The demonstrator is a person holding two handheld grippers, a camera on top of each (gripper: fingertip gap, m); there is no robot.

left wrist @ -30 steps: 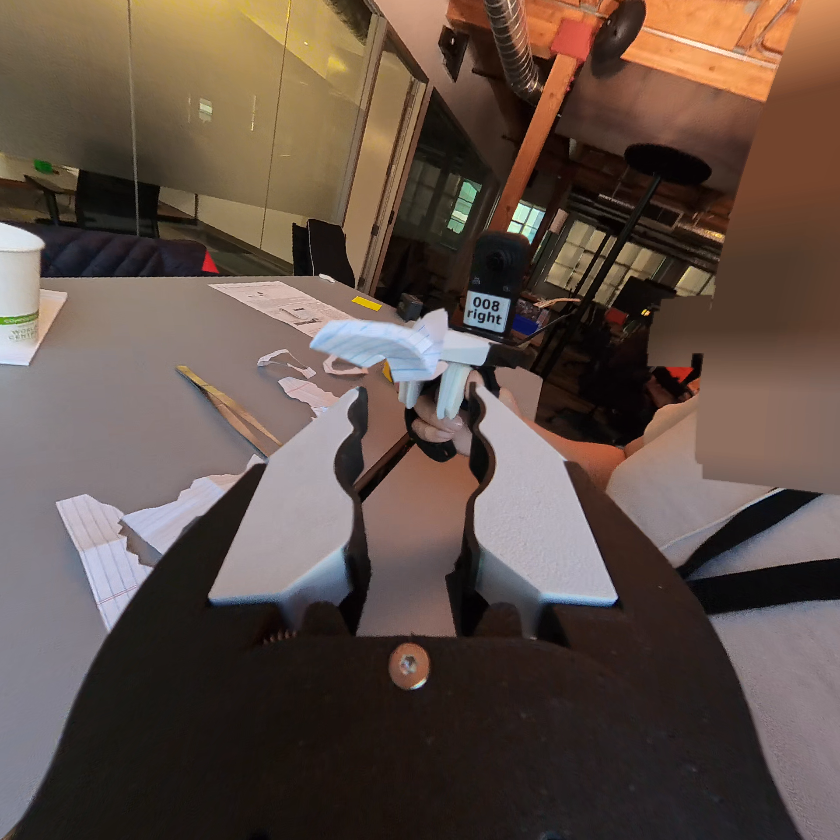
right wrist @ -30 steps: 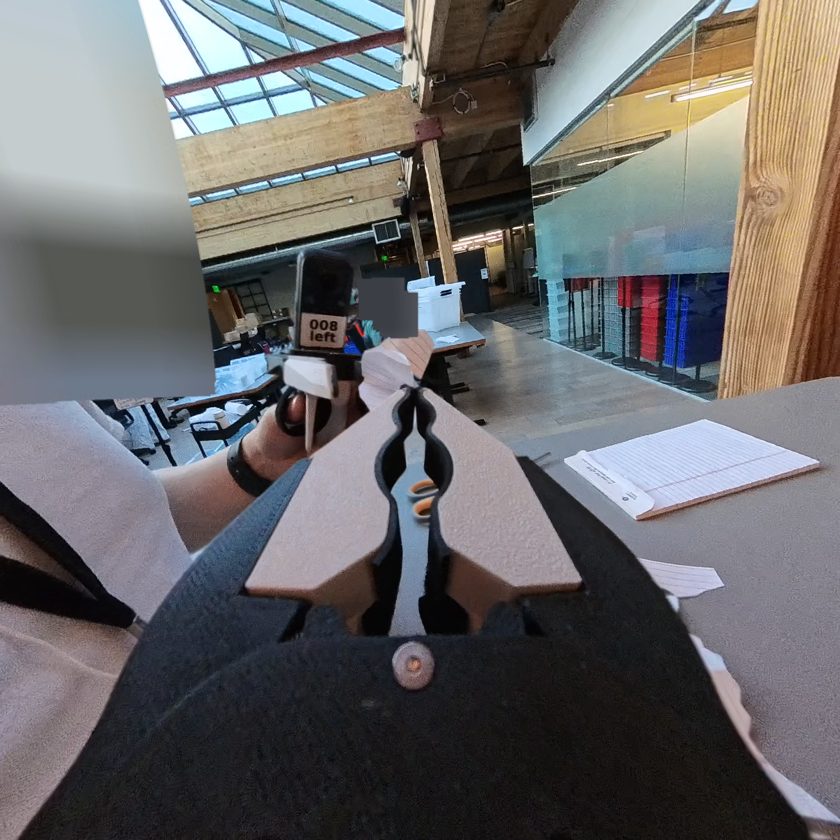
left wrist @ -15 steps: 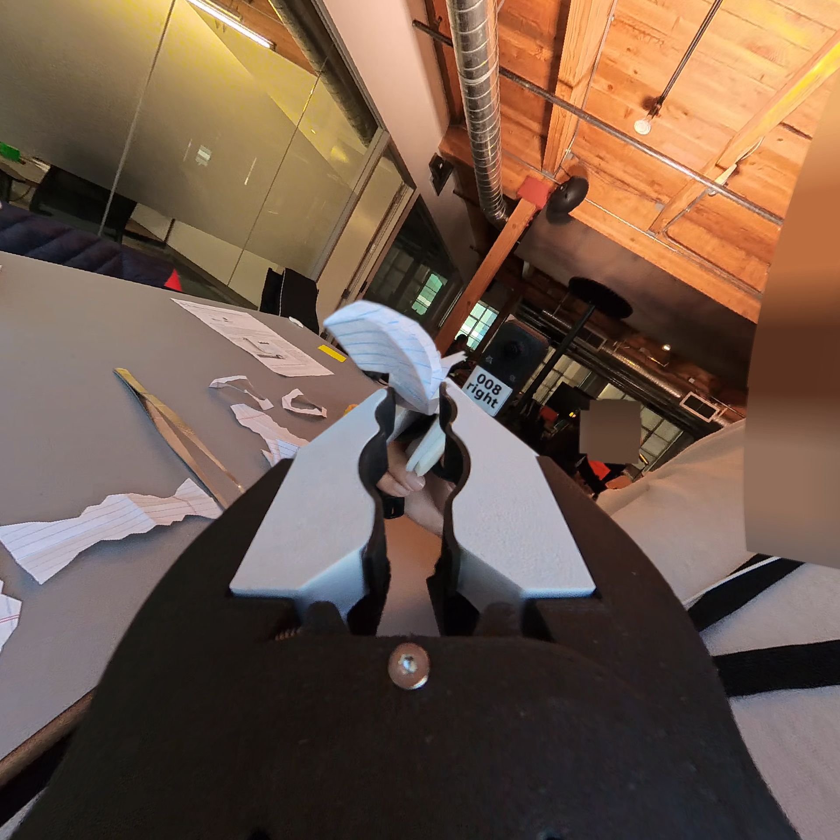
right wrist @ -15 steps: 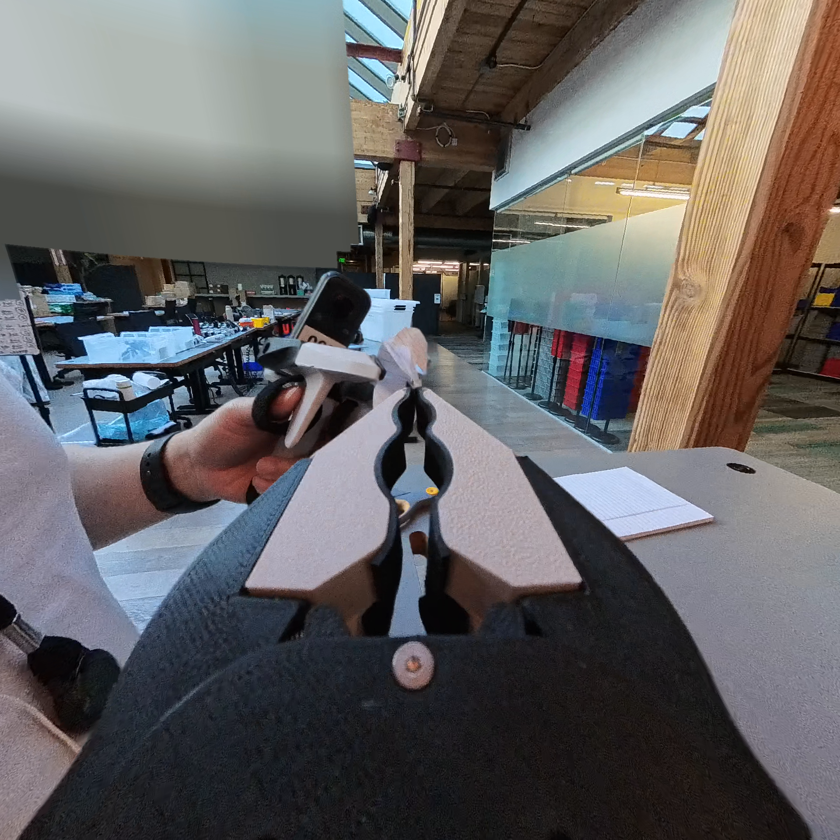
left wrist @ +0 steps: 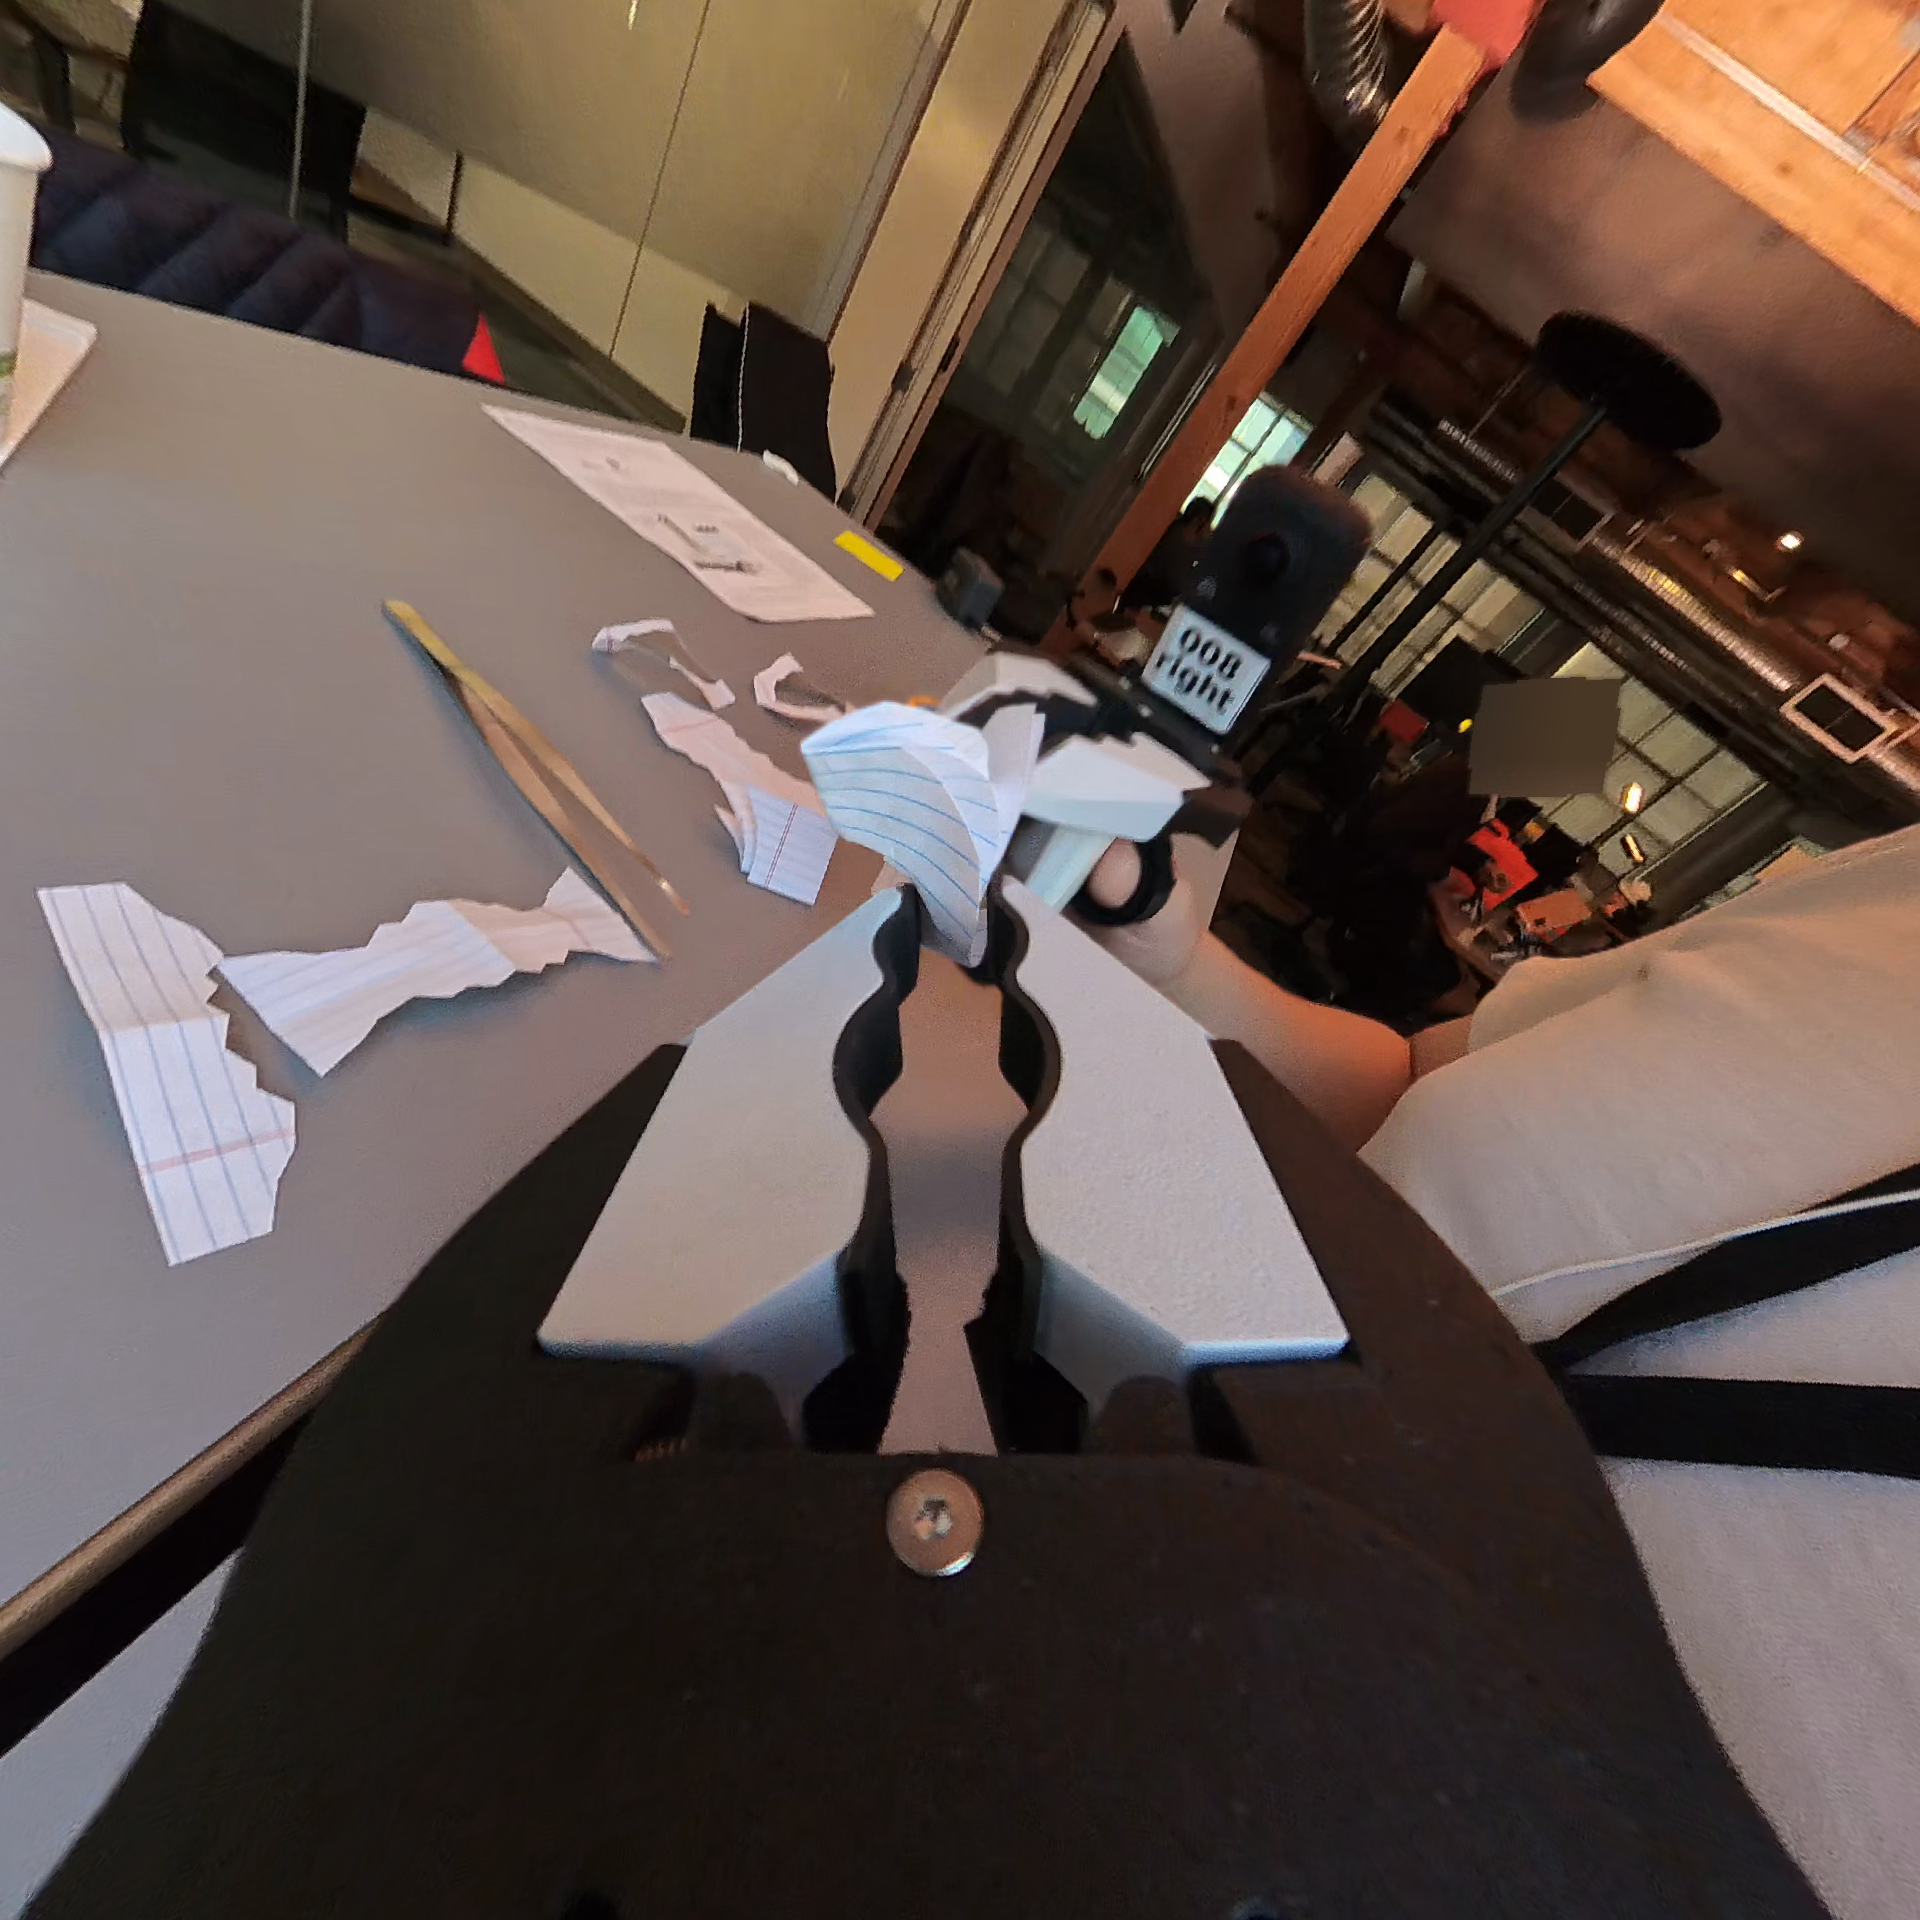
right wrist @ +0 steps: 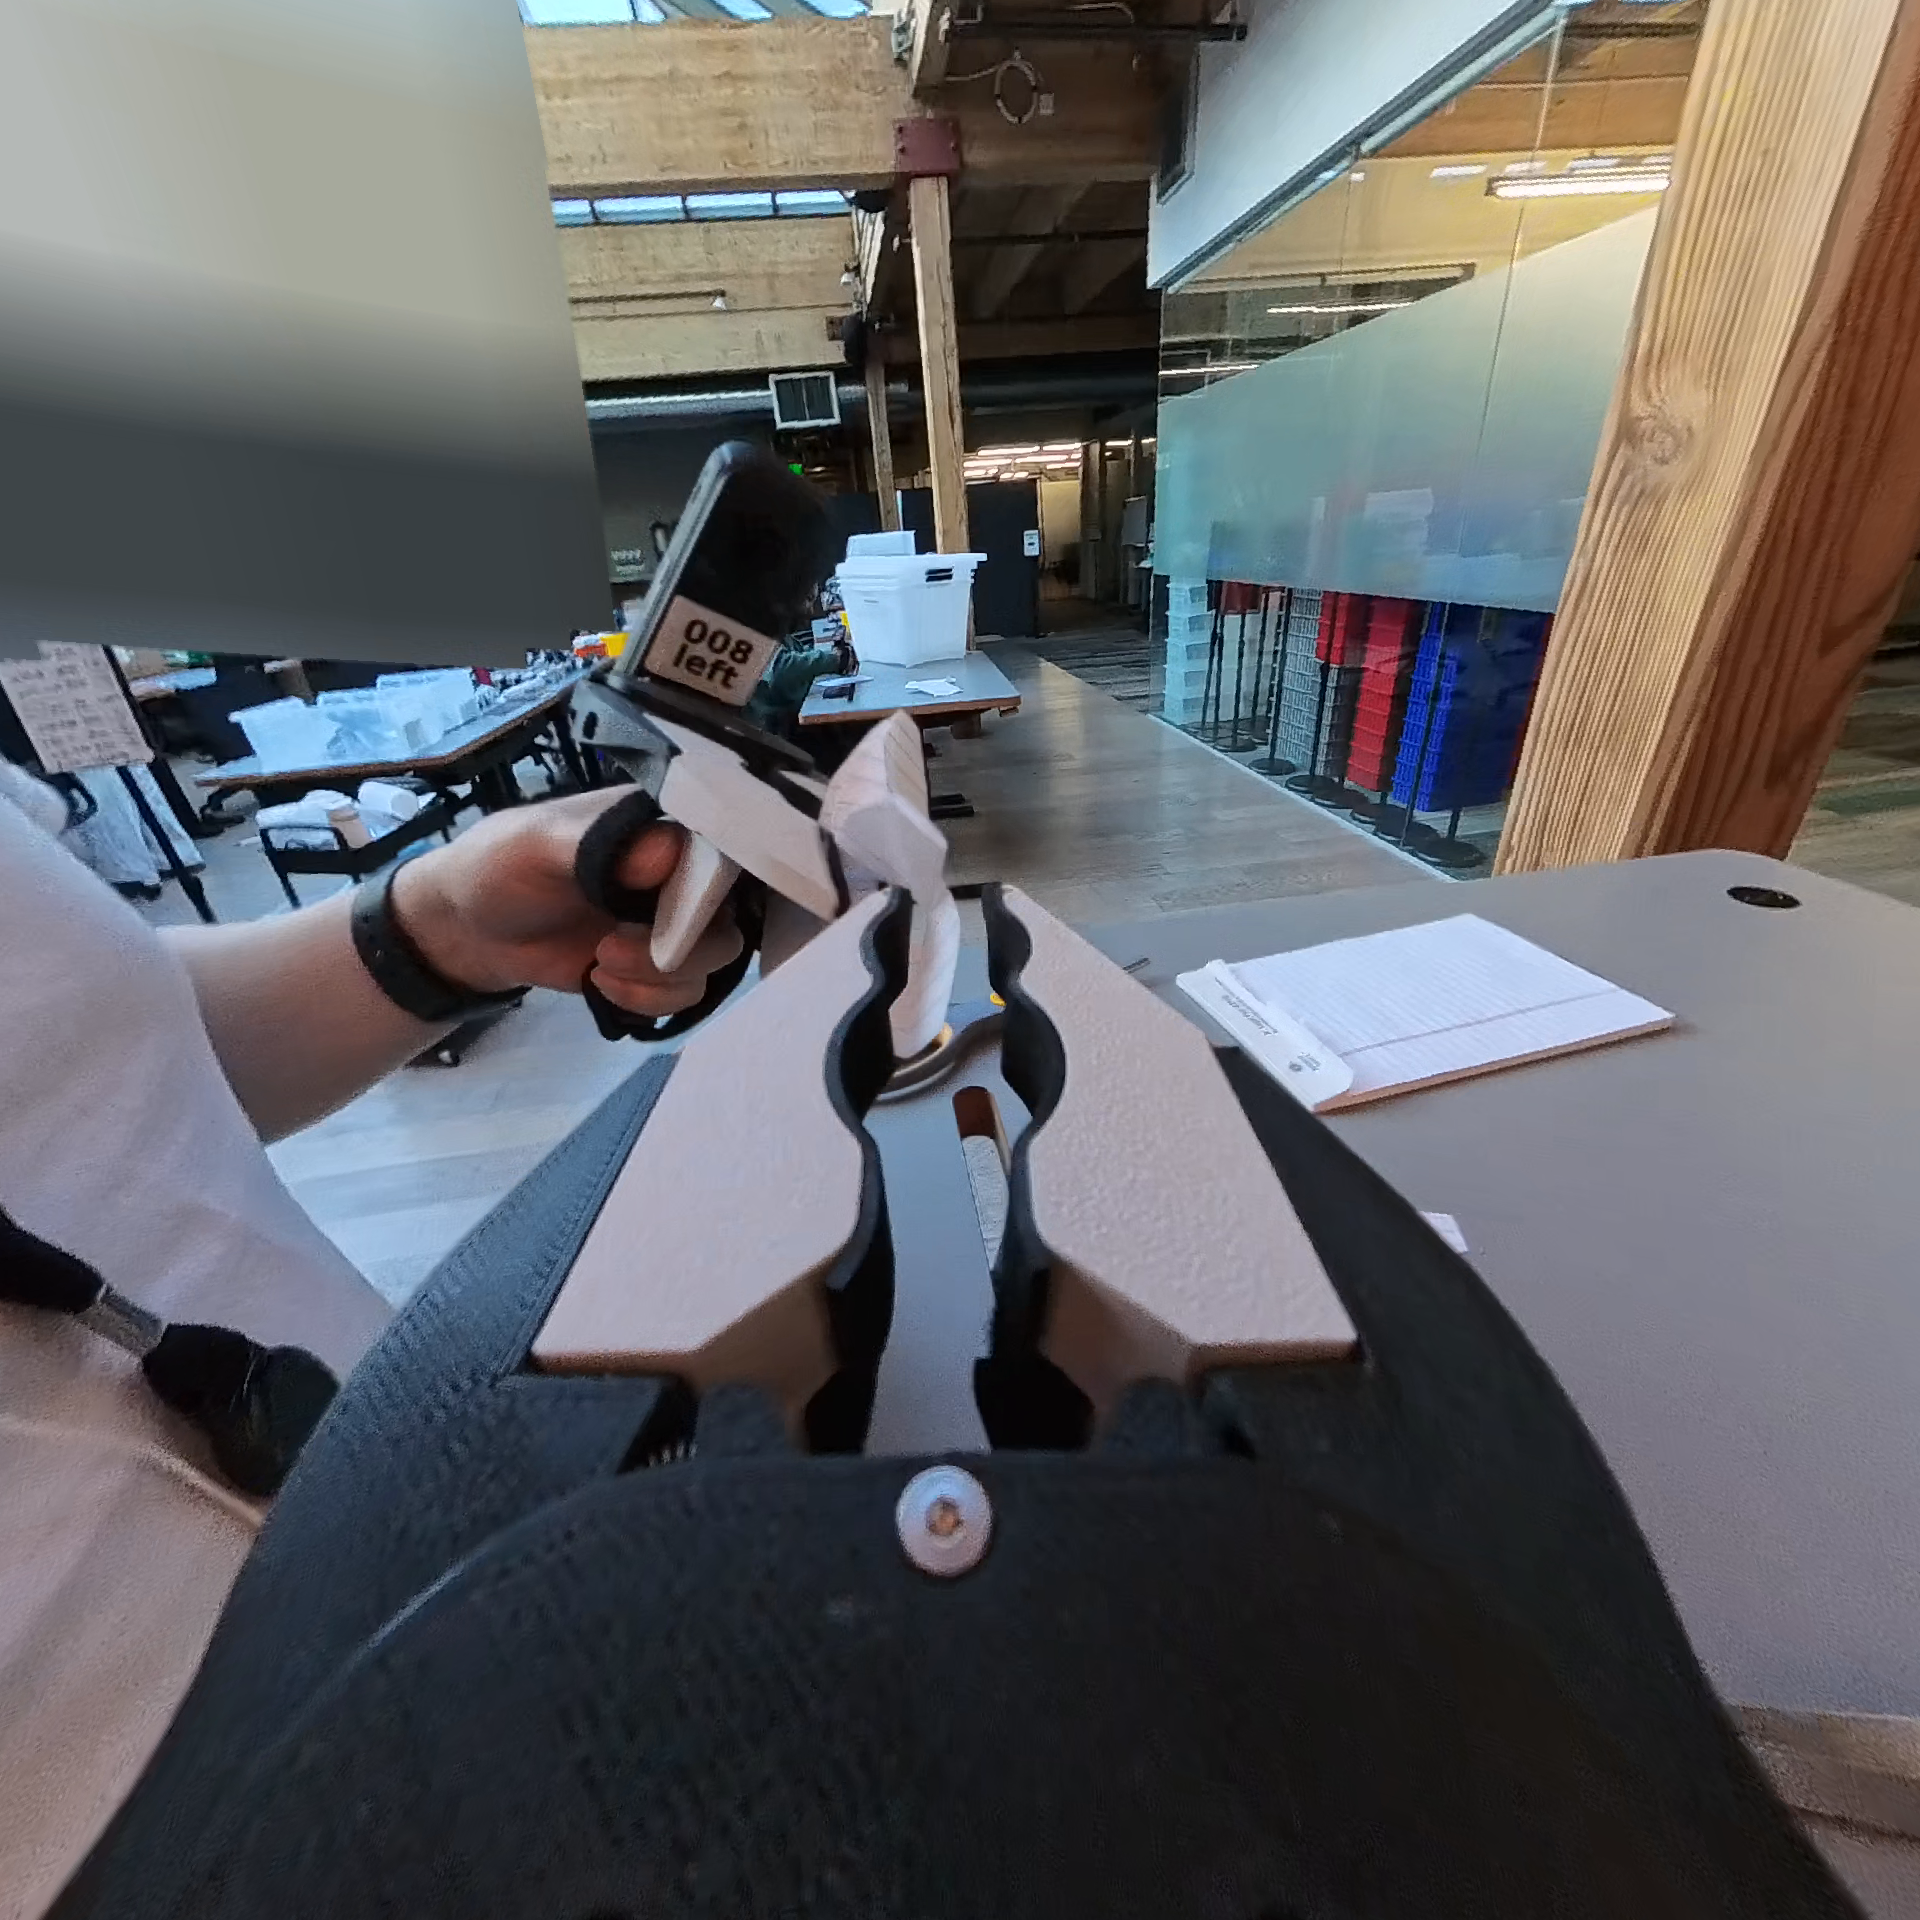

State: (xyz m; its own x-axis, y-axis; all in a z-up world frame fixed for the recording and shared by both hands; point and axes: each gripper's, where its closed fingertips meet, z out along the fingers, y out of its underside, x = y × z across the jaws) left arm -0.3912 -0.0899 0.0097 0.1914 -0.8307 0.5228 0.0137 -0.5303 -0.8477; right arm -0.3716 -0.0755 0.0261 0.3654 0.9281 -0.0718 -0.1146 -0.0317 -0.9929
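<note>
A curled piece of blue-lined paper (left wrist: 914,810) sits between the fingertips of my left gripper (left wrist: 951,914), which is shut on its lower end. It is held in the air just off the near edge of the grey table (left wrist: 260,540). My right gripper (right wrist: 945,904) has its jaws a little apart. The same paper (right wrist: 925,966) hangs between them, against the left finger, with a gap to the right finger. In the left wrist view the right gripper (left wrist: 1023,758) is just behind the paper. In the right wrist view the left gripper (right wrist: 842,894) is held by a hand.
Torn lined scraps (left wrist: 395,977), long brass tweezers (left wrist: 520,748), a printed sheet (left wrist: 686,530) and a paper cup (left wrist: 16,208) lie on the table. A lined notepad (right wrist: 1434,997) lies near a wooden post (right wrist: 1714,468). A dark tool with orange parts (right wrist: 977,1117) lies under the right gripper. Less than 4 cm separates the two grippers' tips.
My left gripper was open and apart from the paper; it has closed on the piece the right gripper held. The right jaws have widened a little. Both views have tilted back down toward the table.
</note>
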